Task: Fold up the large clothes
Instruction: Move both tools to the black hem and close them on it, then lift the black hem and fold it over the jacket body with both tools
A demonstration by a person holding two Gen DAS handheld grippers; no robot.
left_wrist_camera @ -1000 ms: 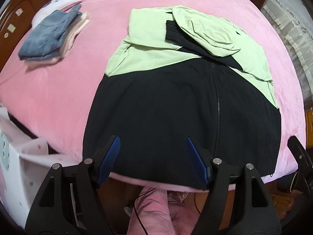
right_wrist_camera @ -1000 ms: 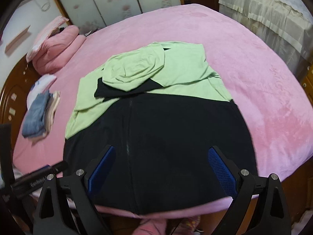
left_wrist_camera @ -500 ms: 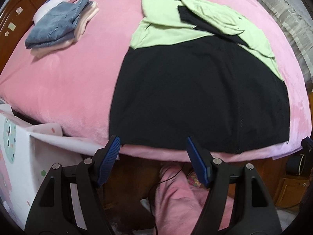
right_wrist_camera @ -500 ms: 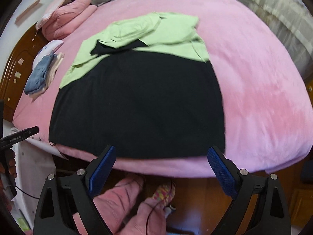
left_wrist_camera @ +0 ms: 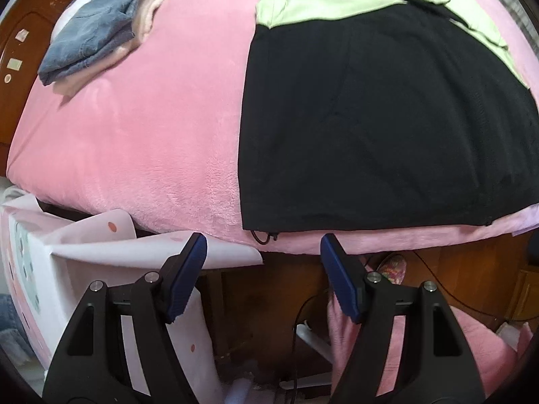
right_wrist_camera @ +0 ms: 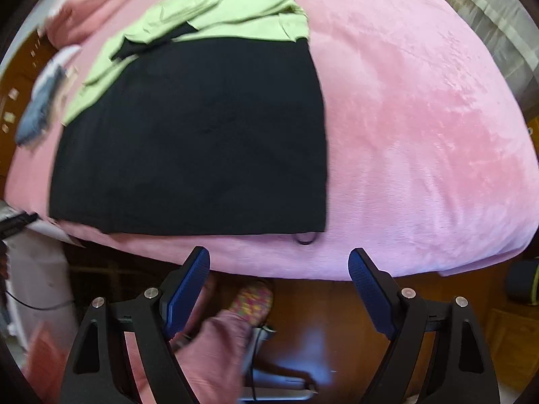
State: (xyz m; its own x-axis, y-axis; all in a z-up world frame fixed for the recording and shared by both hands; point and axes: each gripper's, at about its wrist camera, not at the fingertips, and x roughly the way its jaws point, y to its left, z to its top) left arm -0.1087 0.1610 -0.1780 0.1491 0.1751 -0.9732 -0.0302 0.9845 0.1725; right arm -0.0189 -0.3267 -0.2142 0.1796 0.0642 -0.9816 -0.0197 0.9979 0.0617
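Observation:
A large black and light-green jacket [left_wrist_camera: 387,114] lies flat on the pink bed [left_wrist_camera: 145,128], hem toward me, sleeves and hood folded over the green top. It also shows in the right wrist view [right_wrist_camera: 202,134]. My left gripper [left_wrist_camera: 262,249] is open and empty, just below the bed edge near the jacket's left hem corner and its drawstring loop [left_wrist_camera: 262,235]. My right gripper [right_wrist_camera: 279,262] is open and empty below the bed edge, near the right hem corner and a cord loop [right_wrist_camera: 305,238].
A stack of folded clothes, blue on top [left_wrist_camera: 97,30], lies at the bed's left side [right_wrist_camera: 40,107]. A white dotted container [left_wrist_camera: 84,256] stands left of the bed. My pink-clad legs and slipper [right_wrist_camera: 252,303] are on the wooden floor.
Both grippers have pulled back from over the jacket to below the bed's front edge and spread apart, left toward the left hem corner, right toward the right one. The jacket lies still.

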